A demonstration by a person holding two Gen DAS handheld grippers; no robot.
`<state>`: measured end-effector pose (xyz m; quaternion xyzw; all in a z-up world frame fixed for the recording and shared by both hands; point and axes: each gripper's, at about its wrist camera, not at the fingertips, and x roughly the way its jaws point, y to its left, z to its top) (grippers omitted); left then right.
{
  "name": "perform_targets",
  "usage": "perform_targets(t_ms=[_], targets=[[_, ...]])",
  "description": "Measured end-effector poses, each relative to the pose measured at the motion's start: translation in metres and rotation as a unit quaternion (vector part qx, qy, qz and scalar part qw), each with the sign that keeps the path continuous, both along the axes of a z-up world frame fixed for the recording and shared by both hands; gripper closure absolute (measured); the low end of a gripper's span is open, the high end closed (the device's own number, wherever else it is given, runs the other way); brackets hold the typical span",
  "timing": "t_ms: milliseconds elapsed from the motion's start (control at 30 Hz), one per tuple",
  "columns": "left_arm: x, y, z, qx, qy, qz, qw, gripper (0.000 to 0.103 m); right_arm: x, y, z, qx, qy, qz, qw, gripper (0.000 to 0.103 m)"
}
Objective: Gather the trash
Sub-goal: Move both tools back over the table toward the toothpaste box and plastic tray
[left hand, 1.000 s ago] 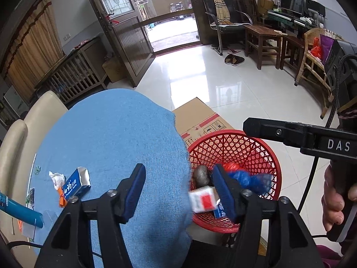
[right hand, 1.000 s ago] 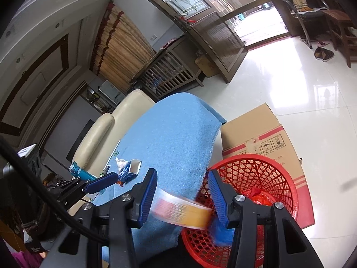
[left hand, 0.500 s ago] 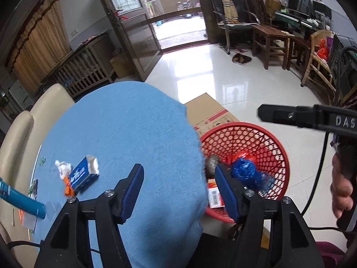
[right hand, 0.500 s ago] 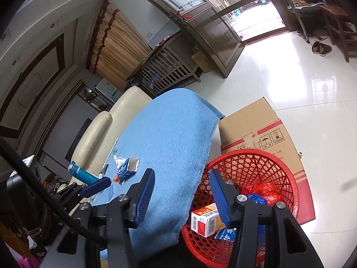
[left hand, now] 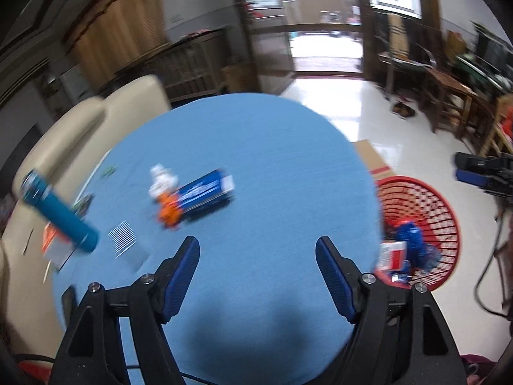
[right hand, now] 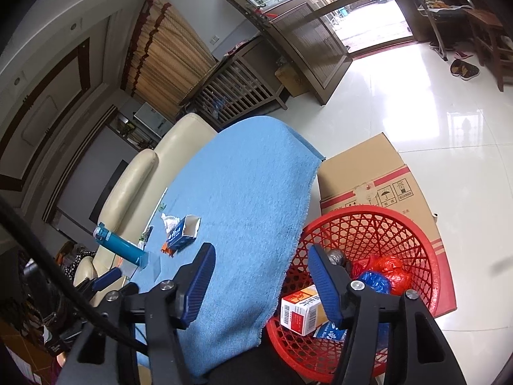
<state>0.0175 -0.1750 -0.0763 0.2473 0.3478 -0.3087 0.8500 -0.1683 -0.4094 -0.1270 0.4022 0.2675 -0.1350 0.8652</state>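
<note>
Two empty grippers, opening, hovered by a blue-clothed table and a red trash basket.

Left wrist view: a blue carton [left hand: 205, 189] lay blurred on the blue cloth [left hand: 272, 166] beside white and orange scraps [left hand: 165, 192]; the left gripper [left hand: 258, 276] pointed down over it, jaws widening on nothing. Right wrist view: an orange-and-white box [right hand: 301, 309] sat in the red basket [right hand: 416, 240] beside the table; the right gripper [right hand: 259, 284], jaws parting and empty, spanned the cloth's edge above tiled floor [right hand: 433, 106].

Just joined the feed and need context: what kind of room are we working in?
Most likely a home living room: a cream leather sofa beside the blue-clothed table, glazed wooden entrance doors, and slippers on the glossy tiled floor.
</note>
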Motion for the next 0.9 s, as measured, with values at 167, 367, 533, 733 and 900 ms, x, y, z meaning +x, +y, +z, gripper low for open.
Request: perform_targets(t_ms=[167, 367, 533, 733, 900], targets=[[0.031, 0.057, -0.006, -0.009, 0.011, 0.076, 0.9970, 0.027, 0.015, 0.011, -0.001, 0.000, 0.009, 0.019, 1.000, 0.039], [0.062, 0.107, -0.011, -0.031, 0.027, 0.144, 0.9887, 0.027, 0.048, 0.034, -0.003, -0.001, 0.026, 0.059, 0.998, 0.039], [0.073, 0.124, -0.017, -0.044, 0.043, 0.164, 0.9845, 0.027, 0.086, 0.061, 0.000, -0.019, 0.042, 0.102, 0.994, 0.039], [0.070, 0.127, -0.029, -0.045, 0.059, 0.158, 0.9847, 0.027, 0.099, 0.076, -0.004, 0.000, 0.042, 0.130, 0.991, 0.039], [0.065, 0.125, -0.028, -0.048, 0.056, 0.149, 0.9861, 0.027, 0.096, 0.080, -0.028, 0.060, 0.050, 0.148, 0.986, 0.039]])
